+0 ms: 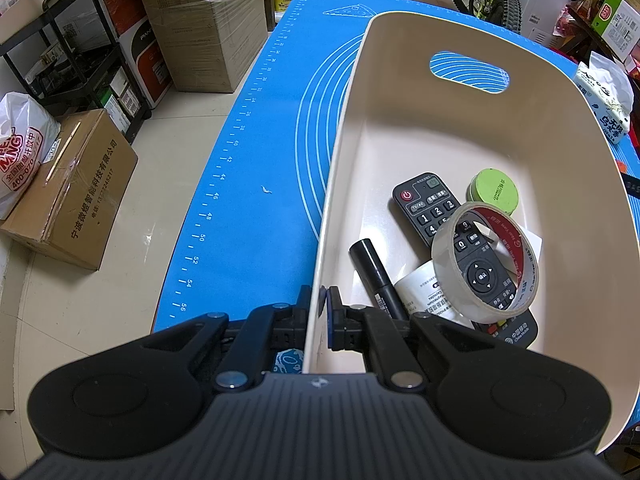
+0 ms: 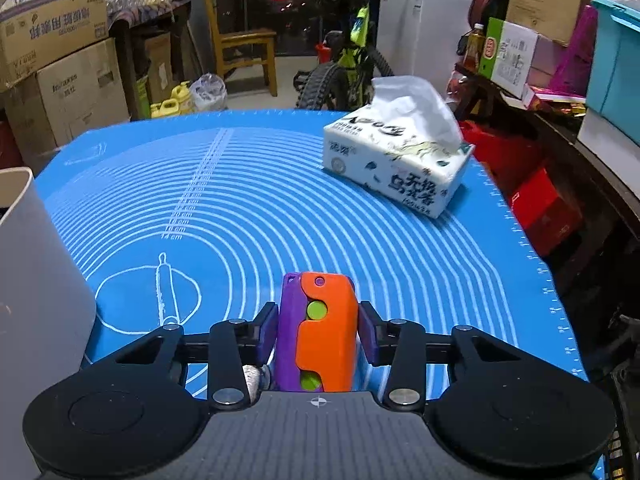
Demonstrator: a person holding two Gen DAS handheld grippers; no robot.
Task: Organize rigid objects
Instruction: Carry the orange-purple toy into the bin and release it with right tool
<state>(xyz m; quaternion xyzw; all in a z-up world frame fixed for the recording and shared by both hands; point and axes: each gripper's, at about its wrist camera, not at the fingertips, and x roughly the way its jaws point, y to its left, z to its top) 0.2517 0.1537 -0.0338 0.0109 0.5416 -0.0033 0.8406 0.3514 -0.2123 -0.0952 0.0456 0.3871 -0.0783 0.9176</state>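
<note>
Toy: my right tool point(image 2: 318, 330) straddles the orange-and-purple toy point(image 2: 320, 332), long axis pointing away, pads seemingly just shy of its sides.
Bin: lies left; my left tool point(image 1: 322, 306) is clamped on the bin point(image 1: 500, 56) wall.

Orange-and-purple toy point(image 2: 320, 332) with green dots; blue white-lined mat point(image 2: 280, 208)

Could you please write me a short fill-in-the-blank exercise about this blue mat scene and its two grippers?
1. The left gripper is shut on the ___ of the beige plastic basket.
2. Inside the basket, the clear tape roll leans on the black ___ control.
3. The orange and purple plastic toy lies between the fingers of the ___ gripper.
4. The white tissue pack rests on the ___ silicone mat.

Missing words: wall; remote; right; blue
</note>
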